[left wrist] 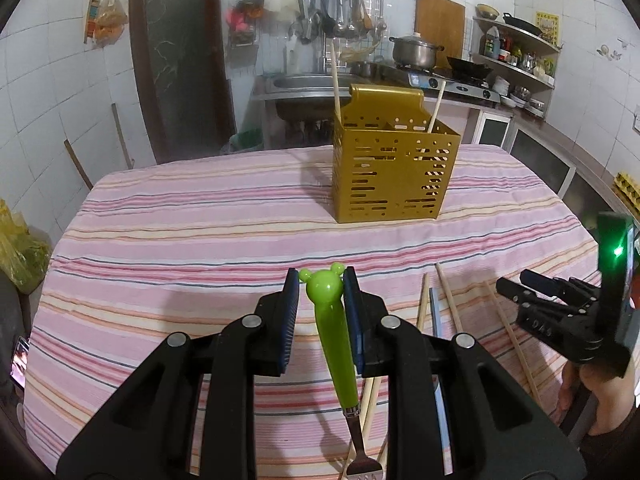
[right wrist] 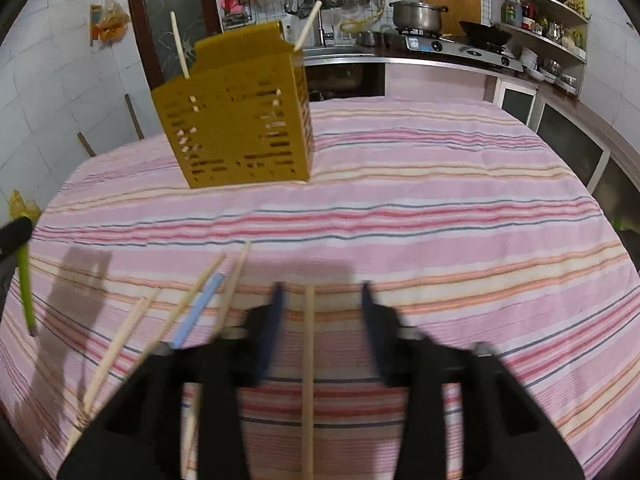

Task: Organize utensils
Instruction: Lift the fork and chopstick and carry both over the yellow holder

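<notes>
L claw (left wrist: 320, 280) clamped on green fork (left wrist: 334, 344); R claw (right wrist: 322, 292) apart, chopstick (right wrist: 308, 360) between, untouched.

**Two wrist views, both facing the kitchen counter**

My left wrist view looks forward and down over the striped tablecloth (left wrist: 200, 232), close above it, with the gold utensil holder (left wrist: 394, 168) near 12 o'clock. My right wrist view sits similarly low, with the holder (right wrist: 236, 120) toward 11 o'clock. Both share the holder, cloth, loose chopsticks (left wrist: 448, 296) and stove (right wrist: 460, 46).
</notes>
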Demonstrator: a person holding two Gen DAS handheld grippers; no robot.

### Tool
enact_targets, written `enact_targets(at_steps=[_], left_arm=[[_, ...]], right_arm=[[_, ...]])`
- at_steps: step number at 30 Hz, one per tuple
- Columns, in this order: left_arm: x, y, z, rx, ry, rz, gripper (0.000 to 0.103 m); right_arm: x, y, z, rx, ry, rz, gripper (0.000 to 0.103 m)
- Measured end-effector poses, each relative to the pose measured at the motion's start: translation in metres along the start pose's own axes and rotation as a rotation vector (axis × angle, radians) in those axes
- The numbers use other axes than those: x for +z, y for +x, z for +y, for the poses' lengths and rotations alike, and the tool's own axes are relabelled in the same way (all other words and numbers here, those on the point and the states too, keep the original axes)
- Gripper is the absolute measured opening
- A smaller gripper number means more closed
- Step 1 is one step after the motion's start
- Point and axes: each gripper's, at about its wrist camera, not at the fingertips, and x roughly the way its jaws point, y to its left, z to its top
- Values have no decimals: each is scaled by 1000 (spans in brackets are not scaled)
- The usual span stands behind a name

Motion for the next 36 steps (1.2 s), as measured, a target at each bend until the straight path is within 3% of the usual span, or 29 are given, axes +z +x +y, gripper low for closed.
enact_targets(at_steps=[3, 6, 11, 14, 19, 31, 36], left_arm=[[1, 2, -1, 0, 5, 2, 21], [1, 9, -2, 2, 8, 11, 21], [4, 21, -1, 3, 13, 26, 21], [8, 23, 1, -3, 6, 24, 21], [11, 11, 2, -6, 26, -23, 21], [21, -10, 5, -22, 32, -88, 21], [21, -21, 7, -30, 30, -108, 21]], right_arm=[[-3, 11, 4, -5, -26, 45, 42], [-5, 23, 8, -16, -41, 93, 30], [0, 31, 8, -39, -49, 109, 12], [4, 29, 2, -23, -6, 102, 6], [8, 4, -3, 10, 48, 5, 6], [28, -77, 11, 113, 84, -356, 6], [29, -91, 16, 113, 79, -423, 6]])
